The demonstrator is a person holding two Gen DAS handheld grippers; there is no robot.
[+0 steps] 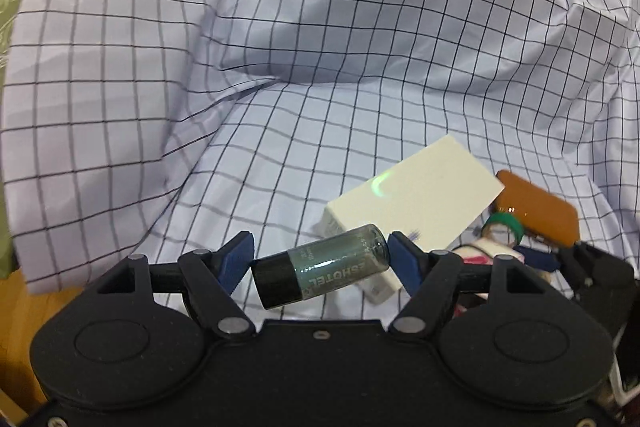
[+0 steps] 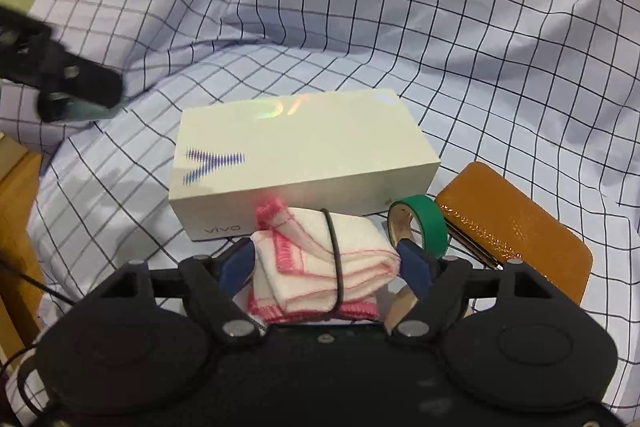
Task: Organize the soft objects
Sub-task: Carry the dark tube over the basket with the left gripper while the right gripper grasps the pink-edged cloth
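My left gripper (image 1: 320,259) is shut on a small grey-green bottle (image 1: 324,269) with a black cap, held sideways above the checked cloth (image 1: 240,67). My right gripper (image 2: 326,263) is shut on a folded white towel (image 2: 320,259) with pink stitching and a black band around it. The towel also shows at the right of the left wrist view (image 1: 480,255). The left gripper with the bottle appears blurred at the left of the right wrist view (image 2: 72,95).
A white vivo box (image 2: 304,163) lies on the cloth just beyond the towel. A green tape roll (image 2: 424,227) and an orange-brown case (image 2: 516,231) sit to its right. Wooden floor (image 1: 16,307) shows at the left. The cloth (image 2: 440,27) rises in folds behind.
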